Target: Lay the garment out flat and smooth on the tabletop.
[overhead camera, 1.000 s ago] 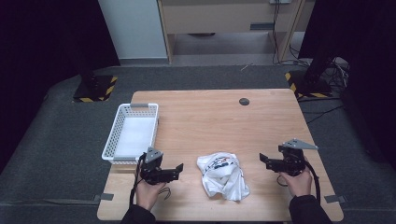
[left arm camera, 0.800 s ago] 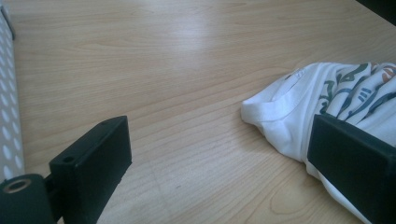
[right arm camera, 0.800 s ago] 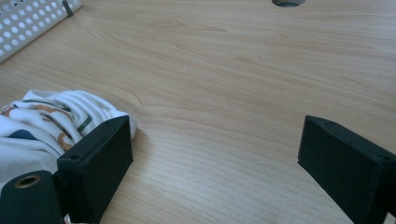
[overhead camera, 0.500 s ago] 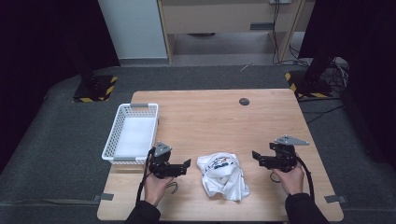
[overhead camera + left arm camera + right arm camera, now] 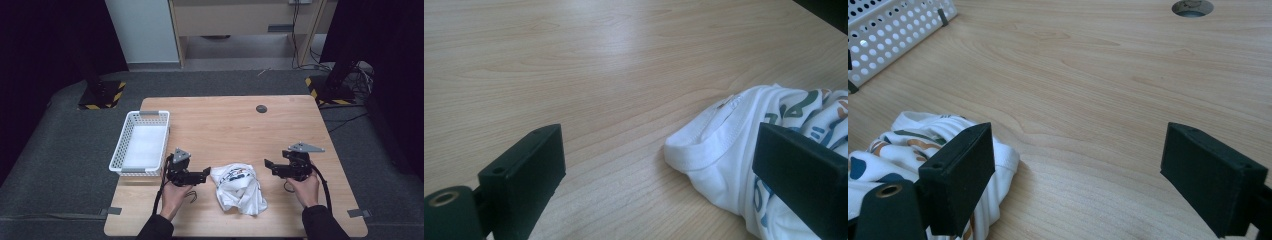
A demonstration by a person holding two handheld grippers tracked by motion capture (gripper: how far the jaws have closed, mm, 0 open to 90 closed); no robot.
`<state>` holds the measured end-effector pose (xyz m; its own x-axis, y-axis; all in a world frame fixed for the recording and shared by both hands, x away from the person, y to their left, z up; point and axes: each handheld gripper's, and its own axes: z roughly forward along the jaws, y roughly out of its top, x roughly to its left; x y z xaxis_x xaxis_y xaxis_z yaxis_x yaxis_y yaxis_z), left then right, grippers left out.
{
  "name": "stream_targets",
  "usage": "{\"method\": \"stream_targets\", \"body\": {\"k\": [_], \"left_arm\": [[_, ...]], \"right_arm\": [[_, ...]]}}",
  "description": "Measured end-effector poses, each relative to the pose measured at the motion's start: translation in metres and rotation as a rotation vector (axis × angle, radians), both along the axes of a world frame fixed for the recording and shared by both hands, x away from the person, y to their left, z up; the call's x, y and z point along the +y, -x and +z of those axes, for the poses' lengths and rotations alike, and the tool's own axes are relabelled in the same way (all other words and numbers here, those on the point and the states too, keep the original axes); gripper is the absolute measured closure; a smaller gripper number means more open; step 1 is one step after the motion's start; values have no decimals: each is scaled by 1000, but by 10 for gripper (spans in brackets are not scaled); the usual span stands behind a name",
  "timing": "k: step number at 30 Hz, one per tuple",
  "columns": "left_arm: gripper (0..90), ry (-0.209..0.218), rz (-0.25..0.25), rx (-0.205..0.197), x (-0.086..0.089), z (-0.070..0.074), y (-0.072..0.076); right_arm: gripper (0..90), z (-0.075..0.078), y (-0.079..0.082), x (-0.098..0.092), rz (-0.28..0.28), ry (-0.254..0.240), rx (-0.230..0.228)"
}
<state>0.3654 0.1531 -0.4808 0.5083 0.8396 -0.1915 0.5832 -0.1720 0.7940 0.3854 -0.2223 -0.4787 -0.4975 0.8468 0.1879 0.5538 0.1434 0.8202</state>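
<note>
A crumpled white T-shirt (image 5: 238, 187) with a coloured print lies on the wooden table (image 5: 230, 125) near the middle of its near edge. The left gripper (image 5: 202, 175), jaws spread wide with nothing clamped, sits just beside the shirt's left side; in the left gripper view the collar (image 5: 704, 150) lies between the jaws, untouched. The right gripper (image 5: 268, 167), jaws likewise wide and empty, stands just off the shirt's right side. A white perforated basket (image 5: 122, 150) stands along the table's left edge, with nothing visible inside it. A round cable hole (image 5: 261, 108) sits near the far edge.
</note>
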Motion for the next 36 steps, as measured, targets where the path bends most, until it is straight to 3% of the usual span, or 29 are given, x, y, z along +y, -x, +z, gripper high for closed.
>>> {"method": "stream_targets", "body": {"k": [11, 17, 26, 36], "left_arm": [[80, -3, -14, 2, -9, -6, -8], [107, -14, -33, 28, -15, -11, -10], [149, -65, -49, 61, -22, -20, -10], [215, -43, -59, 105, -20, -32, -13]], "right_arm": [[181, -4, -7, 9, 25, -16, 20], [226, -11, -12, 24, 62, 0, 42], [286, -20, -14, 33, 90, 1, 81], [319, -30, -15, 38, 111, 1, 127]]}}
